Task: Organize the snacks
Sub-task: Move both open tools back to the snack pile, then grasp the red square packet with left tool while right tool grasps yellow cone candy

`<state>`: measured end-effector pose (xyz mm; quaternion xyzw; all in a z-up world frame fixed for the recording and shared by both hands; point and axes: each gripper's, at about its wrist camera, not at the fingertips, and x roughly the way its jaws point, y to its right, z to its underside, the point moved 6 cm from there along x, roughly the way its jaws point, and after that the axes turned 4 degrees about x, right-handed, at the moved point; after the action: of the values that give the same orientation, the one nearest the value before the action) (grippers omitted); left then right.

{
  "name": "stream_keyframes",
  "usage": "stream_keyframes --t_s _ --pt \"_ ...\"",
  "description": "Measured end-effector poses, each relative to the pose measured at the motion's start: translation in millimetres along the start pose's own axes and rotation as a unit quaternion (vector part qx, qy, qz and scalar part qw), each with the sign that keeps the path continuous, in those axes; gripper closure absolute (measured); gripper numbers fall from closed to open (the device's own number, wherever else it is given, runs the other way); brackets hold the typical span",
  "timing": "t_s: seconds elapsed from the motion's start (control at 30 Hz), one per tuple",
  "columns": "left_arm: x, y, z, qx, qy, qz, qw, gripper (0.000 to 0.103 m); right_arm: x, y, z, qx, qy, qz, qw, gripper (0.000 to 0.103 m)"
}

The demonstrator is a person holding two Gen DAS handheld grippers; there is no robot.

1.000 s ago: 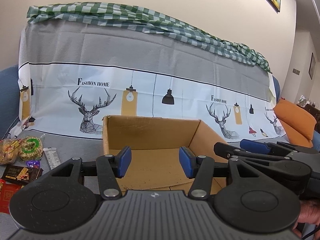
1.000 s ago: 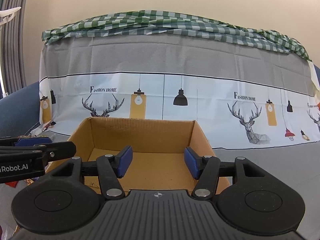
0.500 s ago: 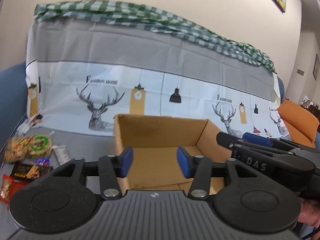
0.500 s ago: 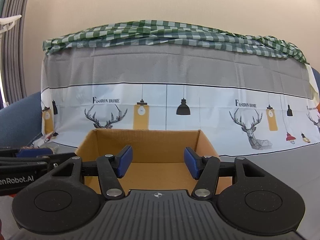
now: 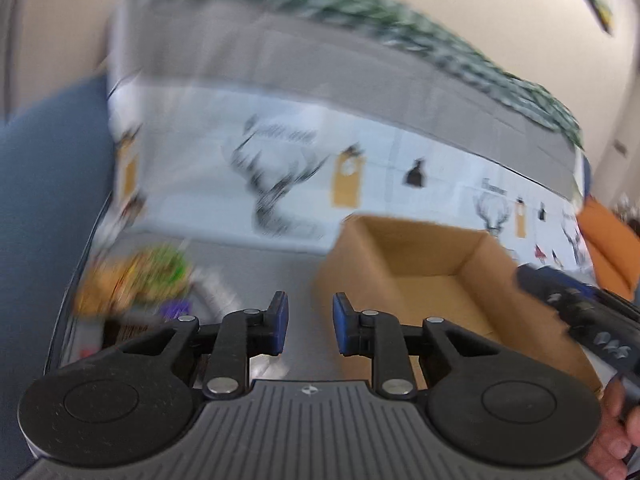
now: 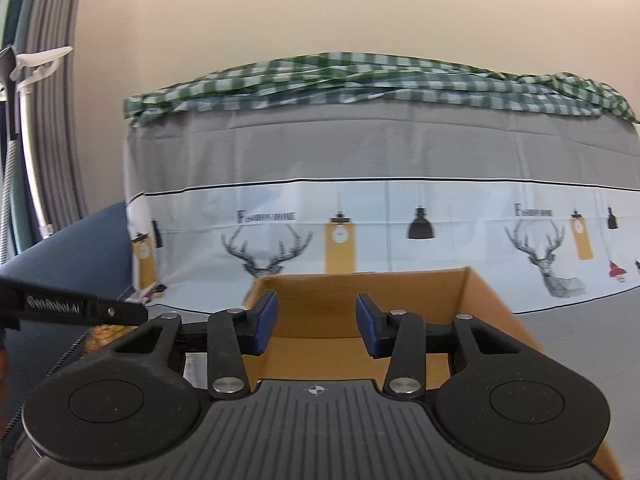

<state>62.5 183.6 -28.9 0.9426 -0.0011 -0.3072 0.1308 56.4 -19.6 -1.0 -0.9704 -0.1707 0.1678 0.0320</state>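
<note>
An open brown cardboard box [image 5: 432, 276] stands on the grey-covered seat; it also shows in the right wrist view [image 6: 360, 292], and its inside looks bare. Blurred snack packets [image 5: 136, 280], orange, green and purple, lie to its left. My left gripper [image 5: 308, 322] is open and empty, above the grey surface between the snacks and the box. My right gripper [image 6: 316, 322] is open and empty, in front of the box opening. The right gripper also shows at the right edge of the left wrist view [image 5: 576, 300].
A cloth with deer and lamp prints [image 6: 360, 220] covers the sofa back, with a green checked cloth [image 6: 360, 76] on top. A blue armrest [image 5: 44, 184] is at the left and an orange cushion [image 5: 608, 232] at the right.
My left gripper has swung quickly left, away from the box and toward the snack packets, blurring its view, and its jaws have narrowed. My right gripper has shifted slightly left and its jaws have narrowed a little.
</note>
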Motion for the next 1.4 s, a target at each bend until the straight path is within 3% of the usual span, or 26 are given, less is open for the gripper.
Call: stream_keyframes --t_s 0.07,0.17,0.4,0.57,0.67,0.8,0.87,1.03,1.4 --pt "1.4 -39.2 2.0 -0.082 -0.014 -0.015 0.9964 0.077 -0.7 -13.4 0.3 0.001 0.0 -0.013 1.0 0.059" --pt "-1.6 -81.5 2.0 -0.151 -0.009 -0.04 0.9878 0.077 -4.1 -39.0 -0.2 -0.002 0.004 -0.044 0.999 0.061" --pt "5.1 -124.1 8.9 -0.215 -0.031 -0.072 0.9735 0.077 13.1 -115.0 35.7 -0.05 -0.032 -0.115 0.992 0.061" --pt "12.2 -135.8 16.7 -0.233 -0.06 -0.097 0.9656 0.076 46.3 -161.4 77.0 -0.103 -0.085 -0.121 0.984 0.061" --pt "16.7 -142.0 28.1 -0.239 -0.085 -0.114 0.9604 0.072 67.1 -169.8 88.8 -0.097 -0.091 -0.117 0.984 0.061" --pt "26.5 -138.4 36.8 -0.202 -0.117 -0.134 0.9629 0.062 93.6 -172.7 104.6 -0.092 -0.137 -0.123 0.979 0.06" --pt "33.4 -138.0 41.7 -0.195 -0.136 -0.142 0.9609 0.061 104.4 -174.3 115.8 -0.108 -0.159 -0.118 0.974 0.06" --pt "45.4 -137.4 48.7 -0.176 -0.168 -0.166 0.9555 0.049 119.4 -177.5 130.4 -0.116 -0.191 -0.124 0.967 0.06" --pt "66.9 -135.9 55.6 -0.154 -0.201 -0.187 0.9491 0.035 128.7 -178.8 147.6 -0.13 -0.233 -0.128 0.955 0.06"
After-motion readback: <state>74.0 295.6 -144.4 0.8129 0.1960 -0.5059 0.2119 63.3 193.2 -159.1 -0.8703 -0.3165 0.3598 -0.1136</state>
